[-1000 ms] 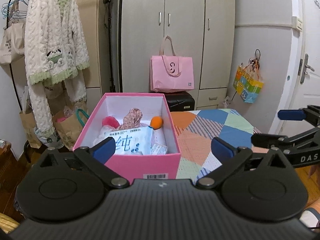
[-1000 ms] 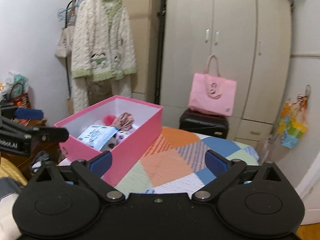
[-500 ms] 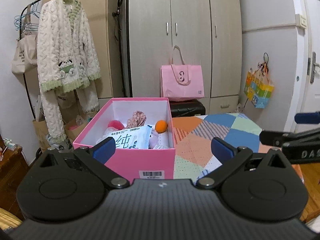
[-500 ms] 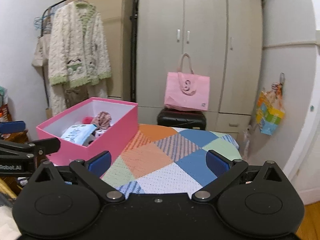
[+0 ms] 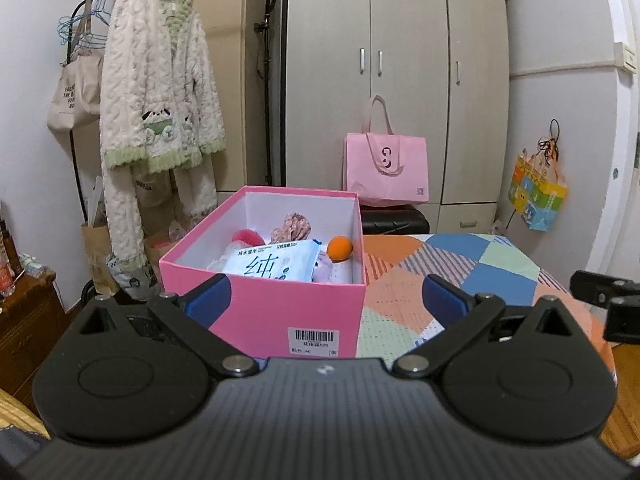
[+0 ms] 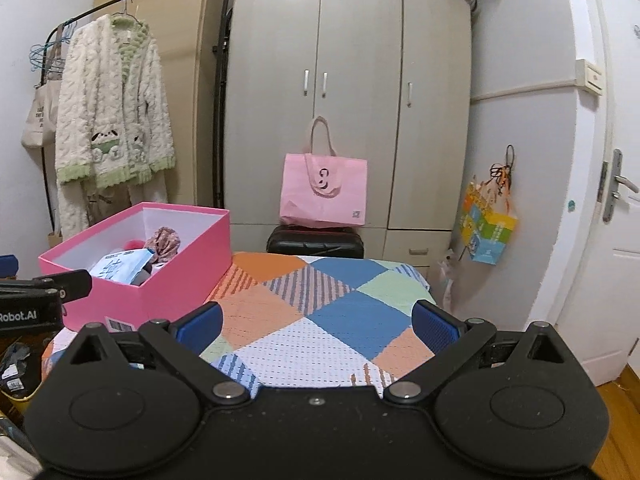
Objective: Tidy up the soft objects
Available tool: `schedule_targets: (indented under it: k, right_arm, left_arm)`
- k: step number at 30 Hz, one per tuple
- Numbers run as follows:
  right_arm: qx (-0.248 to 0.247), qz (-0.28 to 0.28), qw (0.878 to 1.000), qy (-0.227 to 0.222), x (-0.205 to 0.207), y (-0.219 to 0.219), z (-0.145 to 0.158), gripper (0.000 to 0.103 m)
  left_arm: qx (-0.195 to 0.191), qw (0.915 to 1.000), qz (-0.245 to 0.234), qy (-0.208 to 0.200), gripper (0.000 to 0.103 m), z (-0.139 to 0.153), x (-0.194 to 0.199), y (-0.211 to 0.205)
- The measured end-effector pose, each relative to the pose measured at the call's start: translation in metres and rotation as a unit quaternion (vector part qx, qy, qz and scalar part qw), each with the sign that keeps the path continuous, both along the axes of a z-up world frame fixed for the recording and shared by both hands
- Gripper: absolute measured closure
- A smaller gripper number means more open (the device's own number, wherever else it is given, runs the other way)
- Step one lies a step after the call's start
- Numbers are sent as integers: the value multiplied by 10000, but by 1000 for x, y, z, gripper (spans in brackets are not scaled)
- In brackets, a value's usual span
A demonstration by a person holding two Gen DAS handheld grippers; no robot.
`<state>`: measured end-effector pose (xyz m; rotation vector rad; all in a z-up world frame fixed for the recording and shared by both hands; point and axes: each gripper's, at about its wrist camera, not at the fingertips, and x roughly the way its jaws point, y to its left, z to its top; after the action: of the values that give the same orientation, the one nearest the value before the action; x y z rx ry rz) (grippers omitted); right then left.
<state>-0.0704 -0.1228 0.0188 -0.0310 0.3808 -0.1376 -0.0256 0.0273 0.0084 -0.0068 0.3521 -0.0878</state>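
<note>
Both the left gripper [image 5: 326, 298] and right gripper [image 6: 316, 324] hang spread wide, holding nothing. The open pink cardboard box [image 5: 262, 312] sits at the left of the patchwork-covered table [image 6: 320, 320] — a white wet-wipe pack [image 5: 276, 265] and a small orange ball [image 5: 339, 248] lie inside.

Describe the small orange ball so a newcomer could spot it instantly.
Find the open pink cardboard box on the patchwork-covered table. Inside, against its right wall, beside the white wet-wipes pack, sits the small orange ball, the only round, plain orange item there.
</note>
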Motion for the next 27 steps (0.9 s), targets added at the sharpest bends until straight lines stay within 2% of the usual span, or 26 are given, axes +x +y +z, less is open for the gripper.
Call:
schedule_targets:
  k: [6, 12, 16, 27]
  right_arm:
    - [9, -105, 9999, -46, 1, -2, -1, 1]
    - [159, -171, 9997, -19, 3, -4, -6, 1]
    - [229, -134, 9996, 13, 7, -4, -9, 1]
    - [79, -115, 9998, -121, 0, 1, -9, 1]
  left_arm:
    - [240, 9994, 199, -172, 0, -3, -4, -10]
    - [286, 9984, 372, -328, 0, -5, -9, -13]
    - [102, 9989, 365, -277, 0, -5, -7, -10]
    - [298, 9985, 367, -278, 0, -3, -6, -11]
